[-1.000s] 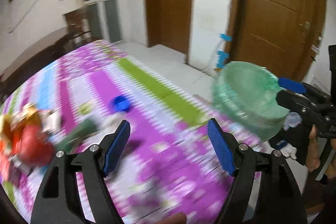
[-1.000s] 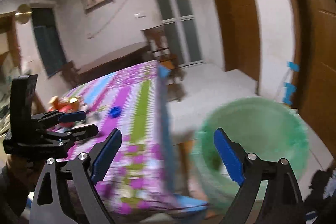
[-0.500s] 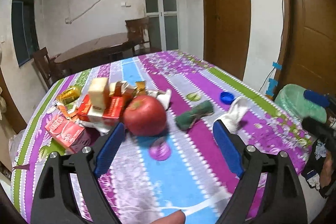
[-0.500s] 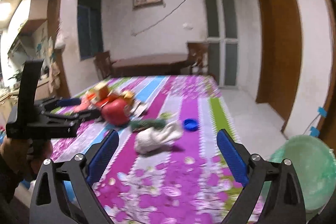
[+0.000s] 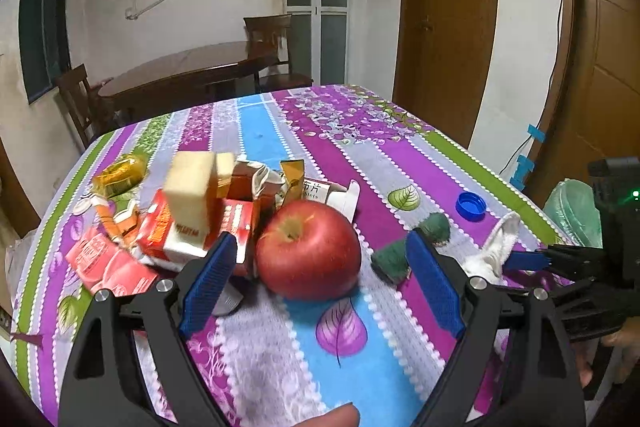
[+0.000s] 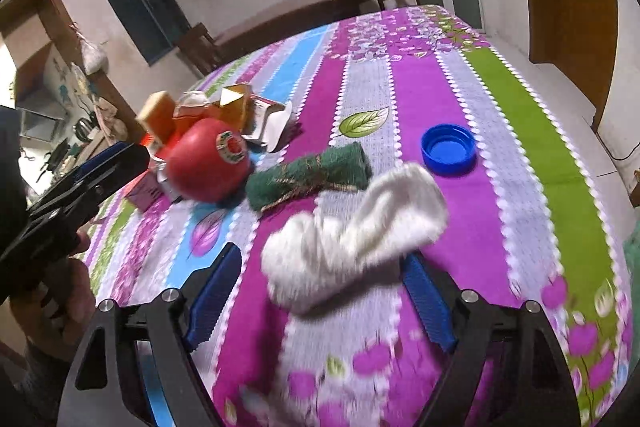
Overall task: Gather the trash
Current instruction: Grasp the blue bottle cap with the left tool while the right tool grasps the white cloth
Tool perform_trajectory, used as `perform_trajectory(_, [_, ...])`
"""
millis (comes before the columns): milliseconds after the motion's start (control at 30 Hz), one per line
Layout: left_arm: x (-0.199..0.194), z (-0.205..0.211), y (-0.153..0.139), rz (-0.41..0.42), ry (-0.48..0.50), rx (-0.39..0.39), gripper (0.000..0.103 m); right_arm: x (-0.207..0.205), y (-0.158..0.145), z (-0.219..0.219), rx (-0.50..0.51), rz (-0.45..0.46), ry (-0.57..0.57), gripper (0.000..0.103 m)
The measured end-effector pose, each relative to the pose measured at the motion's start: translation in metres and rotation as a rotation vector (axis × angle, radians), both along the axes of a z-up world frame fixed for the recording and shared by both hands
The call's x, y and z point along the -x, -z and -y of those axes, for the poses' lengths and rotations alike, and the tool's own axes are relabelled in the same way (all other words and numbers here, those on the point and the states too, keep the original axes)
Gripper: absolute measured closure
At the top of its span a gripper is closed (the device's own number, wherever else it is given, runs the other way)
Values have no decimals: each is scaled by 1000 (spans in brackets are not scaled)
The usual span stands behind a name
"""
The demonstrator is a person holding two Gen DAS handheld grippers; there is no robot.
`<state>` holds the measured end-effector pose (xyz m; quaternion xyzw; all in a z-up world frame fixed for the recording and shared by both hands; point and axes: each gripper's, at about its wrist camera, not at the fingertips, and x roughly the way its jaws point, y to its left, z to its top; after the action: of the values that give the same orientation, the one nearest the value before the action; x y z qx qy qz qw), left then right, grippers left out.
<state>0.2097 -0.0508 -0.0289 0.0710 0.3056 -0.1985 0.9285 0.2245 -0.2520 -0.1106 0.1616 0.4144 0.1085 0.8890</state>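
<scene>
Two spread fingers (image 6: 218,291) flank the white sock (image 6: 352,231).

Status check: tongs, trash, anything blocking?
Left tongs open, facing apple. Right tongs open around white sock, not closed. Green cloth, blue cap beyond.

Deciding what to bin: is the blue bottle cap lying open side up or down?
Open side up: the blue bottle cap shows its hollow inside and rim.
</scene>
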Motion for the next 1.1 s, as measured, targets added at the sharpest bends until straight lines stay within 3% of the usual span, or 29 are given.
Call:
perform_trajectory(67, [-7,6,3,-12,12,-4,20,-7,0,-1,32,5,7,35])
perform_trajectory(100, [-11,11,4,-18,22,-8,20,-10,3,-1,12,4,-8,52])
perform_trajectory(200, [-18,27,5,-20,63,-27,20,5,-5,7,45,42,-21,60])
perform_trajectory(400, [-31,92,22,-72,206,-108,20,44,-9,54,32,72,66,60])
perform_trajectory(533, [-39,135,38,-139,307,-115,21,65,1,85,-4,63,134,60])
perform_trajectory(833, [-57,182,63,-232,359,-133,31,71,8,102,-53,80,135,58])
perform_trajectory(1067, [-62,197,67,-236,365,-164,53,65,11,97,-42,89,133,58])
perform_trajectory(1100, [-62,196,67,-235,363,-162,61,66,11,95,-38,92,133,58])
